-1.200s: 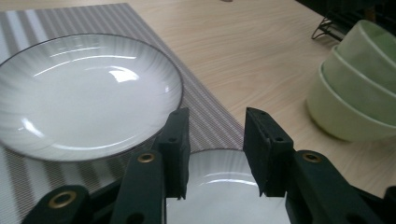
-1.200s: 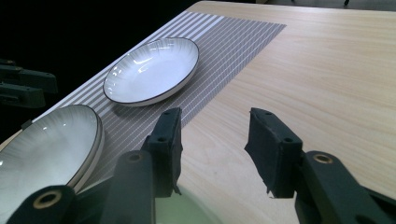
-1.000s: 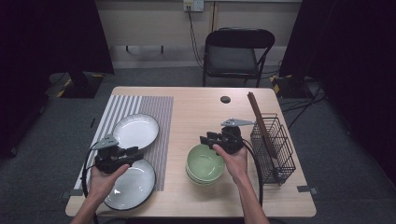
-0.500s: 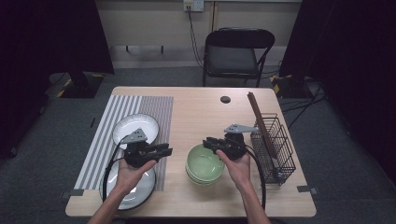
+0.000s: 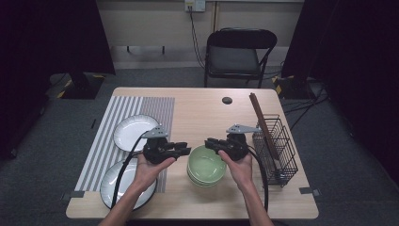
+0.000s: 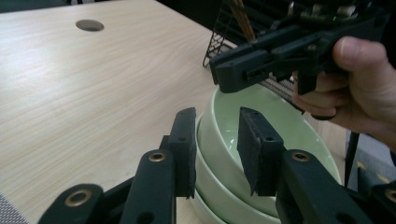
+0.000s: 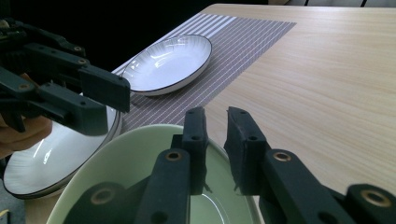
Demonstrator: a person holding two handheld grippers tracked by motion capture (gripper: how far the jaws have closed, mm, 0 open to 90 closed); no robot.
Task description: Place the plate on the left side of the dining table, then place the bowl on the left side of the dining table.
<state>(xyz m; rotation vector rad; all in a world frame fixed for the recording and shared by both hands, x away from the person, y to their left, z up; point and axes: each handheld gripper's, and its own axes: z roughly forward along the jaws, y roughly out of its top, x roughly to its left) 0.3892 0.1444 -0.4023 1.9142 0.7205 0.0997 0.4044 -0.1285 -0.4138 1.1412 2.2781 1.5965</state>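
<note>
Now, green bowls (image 5: 206, 165) btwn tools, left tool (image 6: 217, 140) astride rim, right tool (image 7: 215, 140) narrowly open, both closing.

No readable text, label, brand, number or sign anywhere in scene.

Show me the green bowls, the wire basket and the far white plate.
green bowls (image 5: 206, 165), high view, inside of the top bowl
wire basket (image 5: 282, 155), high view, right wall
far white plate (image 7: 170, 60), right gripper view, its middle
</note>
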